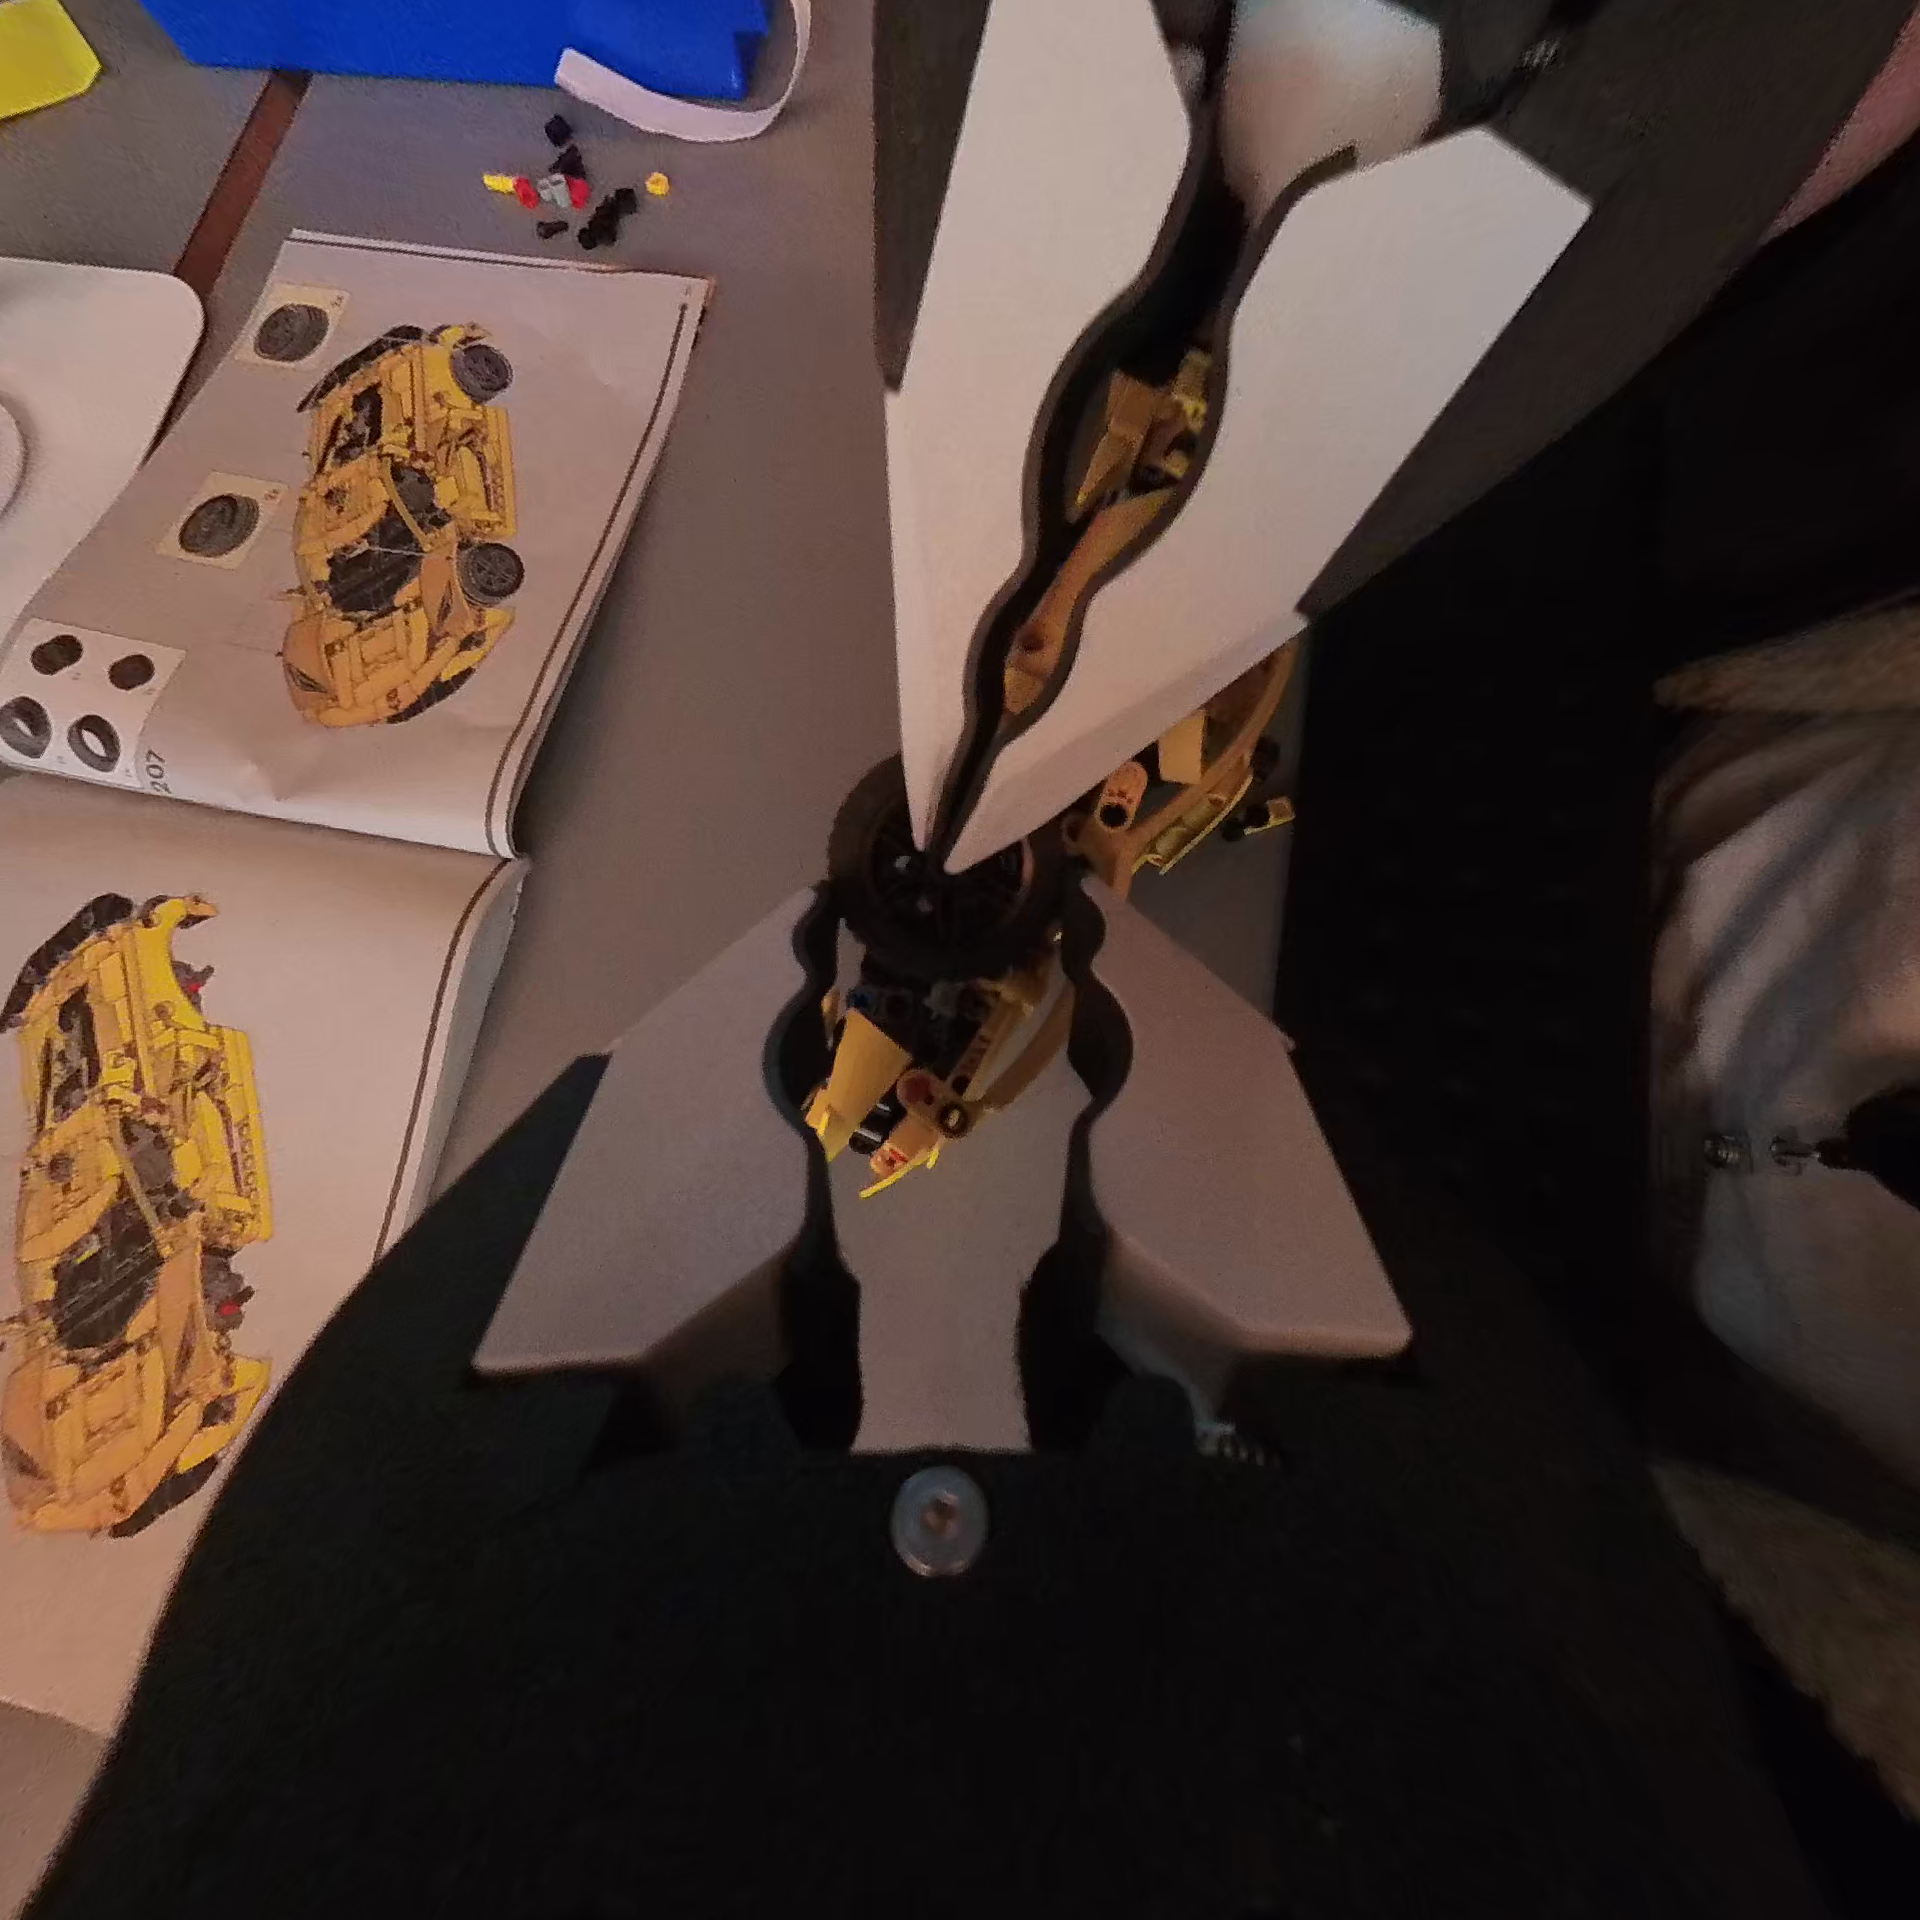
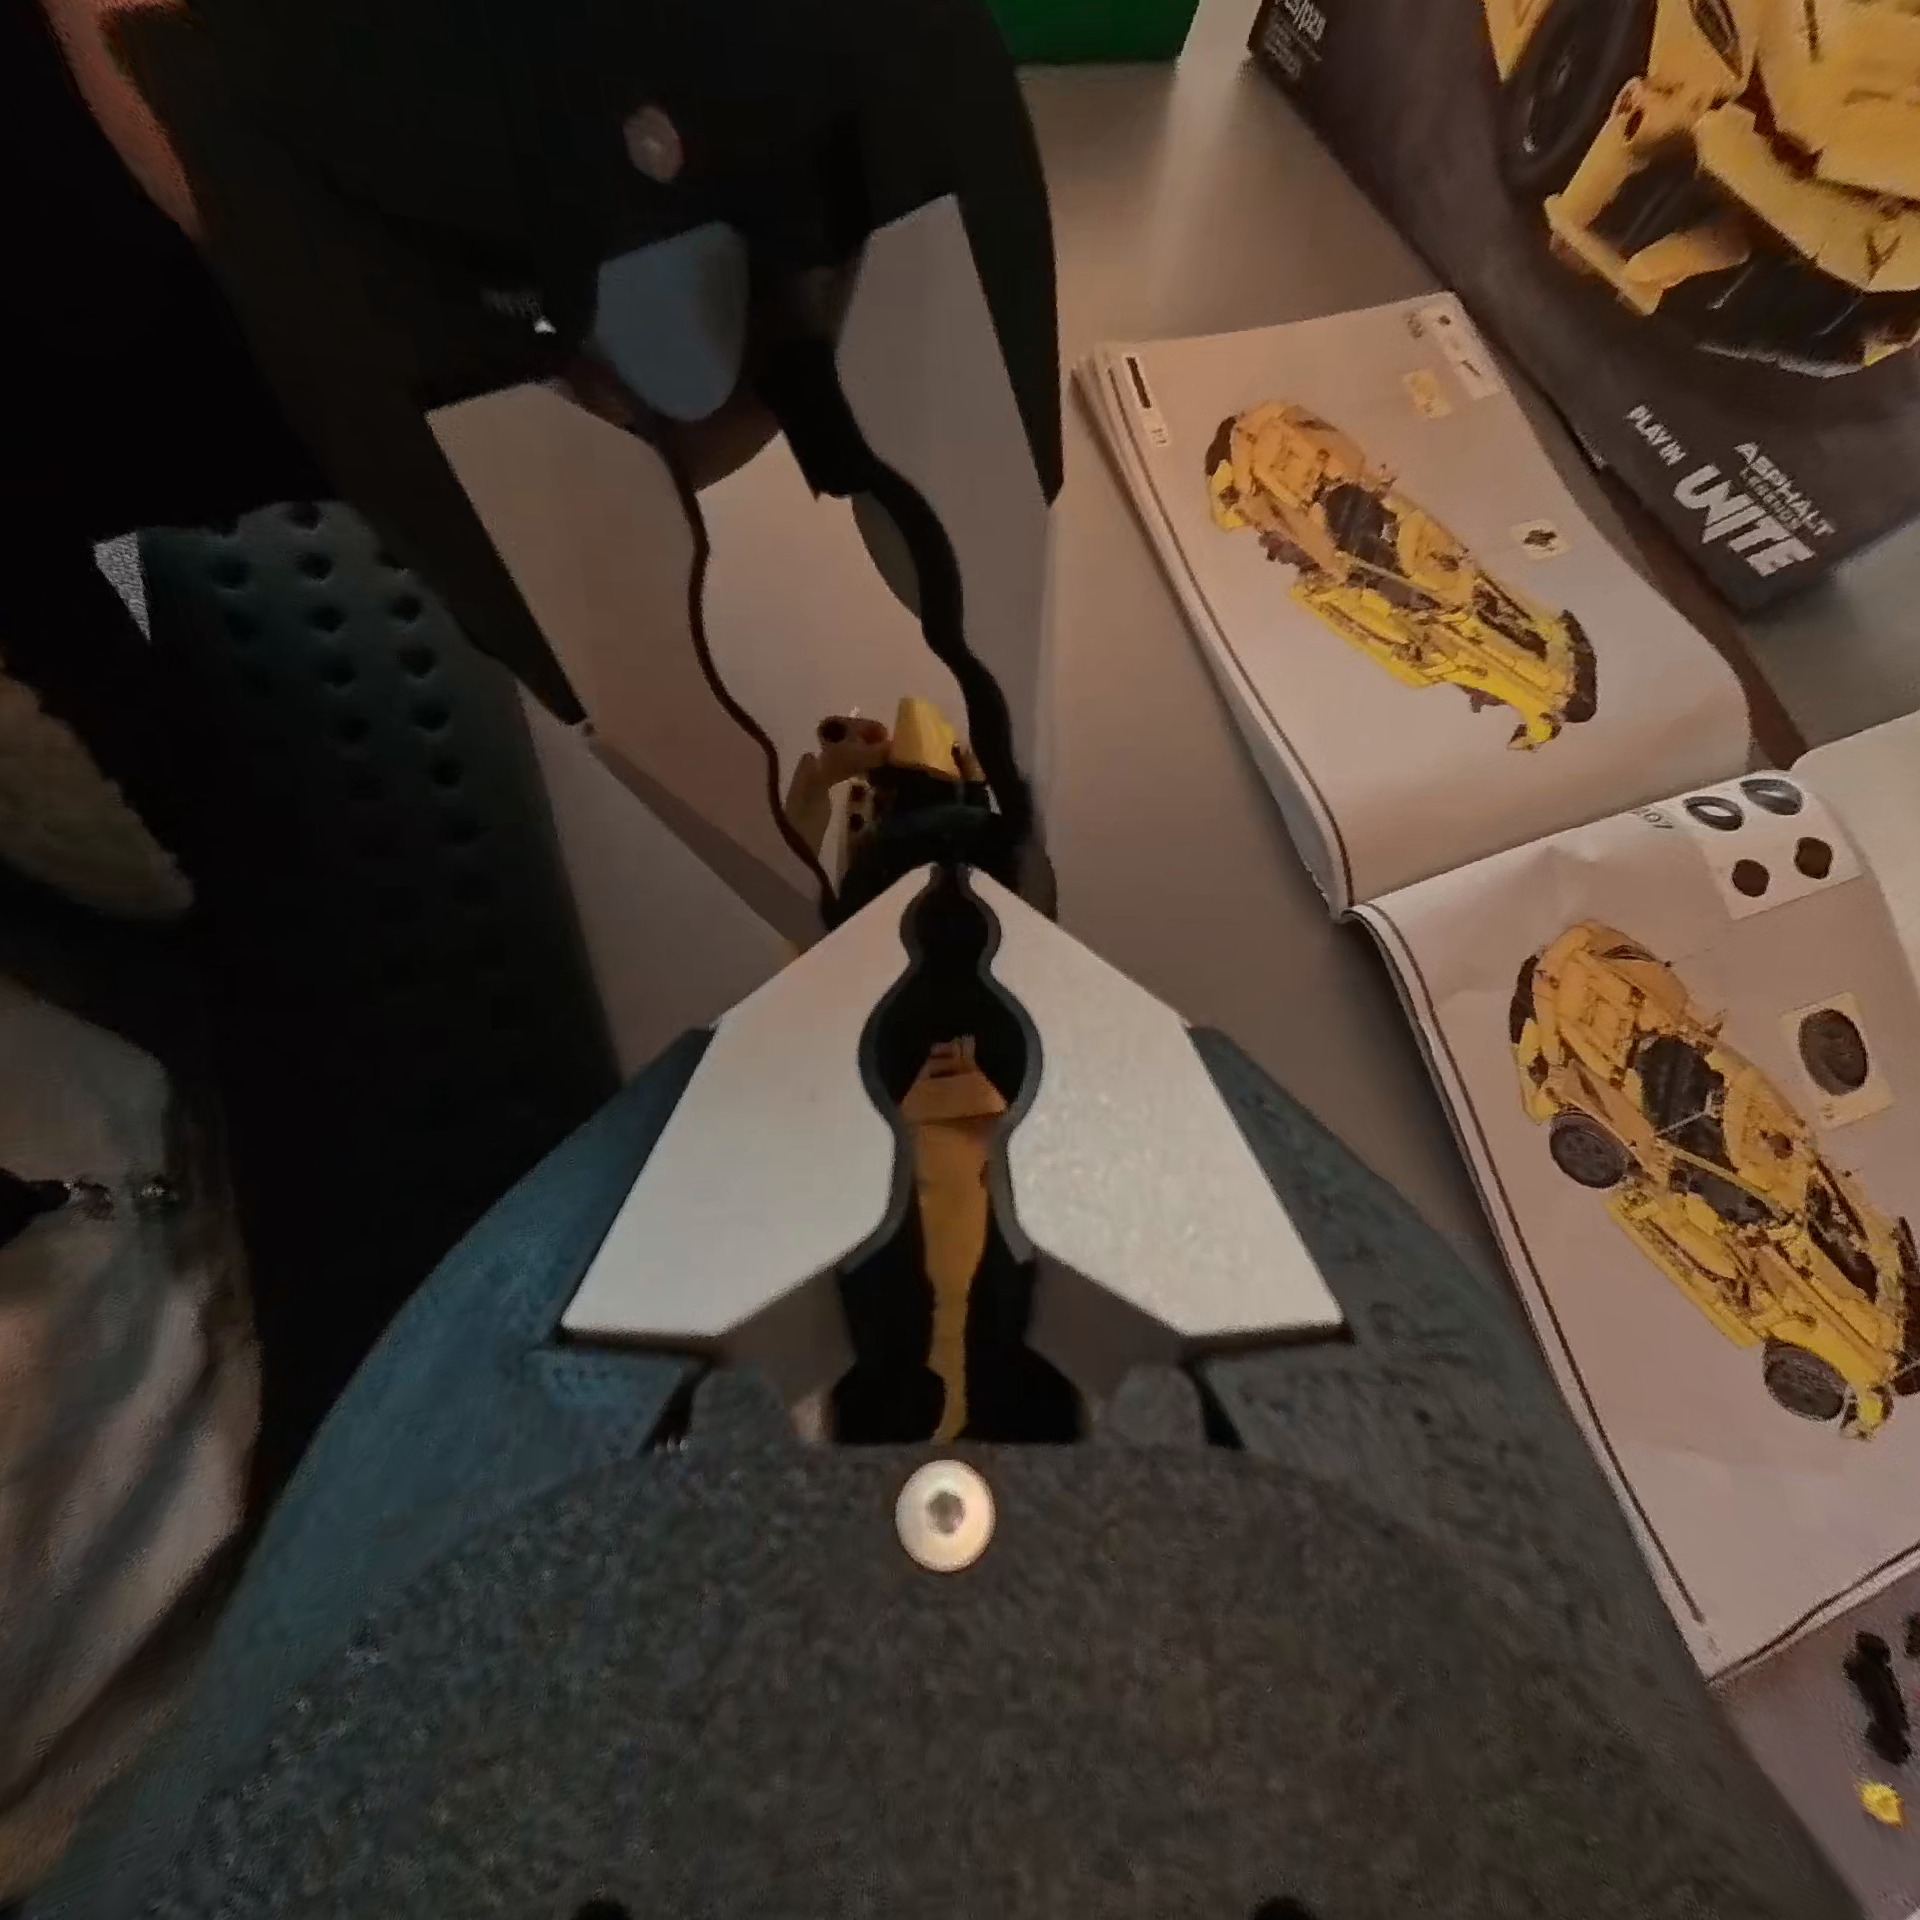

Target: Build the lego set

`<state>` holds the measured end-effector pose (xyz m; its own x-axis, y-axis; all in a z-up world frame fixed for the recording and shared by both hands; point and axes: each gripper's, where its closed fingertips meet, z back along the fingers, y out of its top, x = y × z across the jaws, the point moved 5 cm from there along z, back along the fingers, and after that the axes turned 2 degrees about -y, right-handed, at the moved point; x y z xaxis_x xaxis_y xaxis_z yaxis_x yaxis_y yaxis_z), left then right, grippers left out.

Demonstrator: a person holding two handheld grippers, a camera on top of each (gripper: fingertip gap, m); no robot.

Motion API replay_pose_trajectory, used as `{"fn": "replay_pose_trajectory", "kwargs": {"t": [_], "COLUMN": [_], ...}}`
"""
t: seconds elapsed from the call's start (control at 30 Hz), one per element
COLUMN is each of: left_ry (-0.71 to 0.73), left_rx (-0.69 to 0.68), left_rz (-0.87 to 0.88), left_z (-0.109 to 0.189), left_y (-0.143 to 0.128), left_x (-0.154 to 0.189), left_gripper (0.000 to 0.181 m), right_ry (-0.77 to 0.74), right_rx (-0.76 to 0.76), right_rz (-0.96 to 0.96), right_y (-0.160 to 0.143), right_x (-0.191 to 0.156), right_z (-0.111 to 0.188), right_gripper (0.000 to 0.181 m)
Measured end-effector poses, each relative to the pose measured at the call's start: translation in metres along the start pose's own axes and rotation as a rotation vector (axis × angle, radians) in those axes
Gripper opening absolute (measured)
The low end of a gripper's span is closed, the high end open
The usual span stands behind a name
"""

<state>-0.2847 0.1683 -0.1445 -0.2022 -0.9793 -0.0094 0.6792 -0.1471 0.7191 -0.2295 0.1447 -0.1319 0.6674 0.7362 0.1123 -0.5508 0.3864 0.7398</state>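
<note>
While grippers crowd the model (image 1: 914,1081), booklet (image 1: 343,582) lies beside.

A grey table (image 1: 727,582) carries an open manual (image 1: 343,582), its pages flat and printed with yellow car drawings (the left wrist view shows both pages). Beyond the manual's top edge lies a small scatter of loose pieces (image 1: 574,187), black, red, yellow and grey. A blue bin (image 1: 468,42) sits at the far edge, near them. The set's box (image 2: 1662,260) rests just beyond the manual in the right wrist view.
</note>
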Motion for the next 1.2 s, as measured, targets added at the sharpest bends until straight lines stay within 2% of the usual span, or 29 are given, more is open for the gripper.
{"fn": "replay_pose_trajectory", "kwargs": {"t": [0.3, 0.37, 0.4, 0.53, 0.63, 0.73, 0.93, 1.2], "left_ry": [-0.015, -0.008, -0.007, -0.015, -0.005, 0.006, 0.004, -0.066], "left_rx": [0.022, 0.029, 0.03, 0.032, 0.043, 0.105, 0.182, 0.235], "left_rz": [0.027, 0.014, 0.004, -0.001, -0.003, 0.049, 0.097, 0.063], "left_z": [0.002, 0.003, 0.004, 0.004, 0.012, 0.028, 0.042, 0.029], "left_y": [0.0, 0.002, 0.003, 0.001, -0.003, -0.007, -0.015, -0.01], "left_x": [-0.001, -0.001, 0.0, 0.002, 0.0, -0.007, -0.01, -0.008], "left_gripper": [0.044, 0.044, 0.043, 0.043, 0.043, 0.043, 0.043, 0.043], "right_ry": [0.12, 0.095, 0.079, 0.065, 0.054, 0.097, 0.106, 0.078], "right_rx": [0.035, 0.005, -0.031, -0.017, 0.03, 0.088, -0.052, -0.12], "right_rz": [-0.219, -0.242, -0.23, -0.157, -0.197, -0.236, -0.06, 0.047], "right_y": [-0.005, -0.009, -0.013, -0.011, -0.008, -0.004, -0.011, -0.008], "right_x": [0.008, 0.013, 0.015, 0.011, 0.018, 0.02, 0.002, 0.002], "right_z": [0.0, 0.001, -0.001, 0.0, 0.003, 0.008, -0.004, -0.013], "right_gripper": [0.0, 0.0, 0.0, 0.0, 0.0, 0.012, 0.011, 0.005]}}
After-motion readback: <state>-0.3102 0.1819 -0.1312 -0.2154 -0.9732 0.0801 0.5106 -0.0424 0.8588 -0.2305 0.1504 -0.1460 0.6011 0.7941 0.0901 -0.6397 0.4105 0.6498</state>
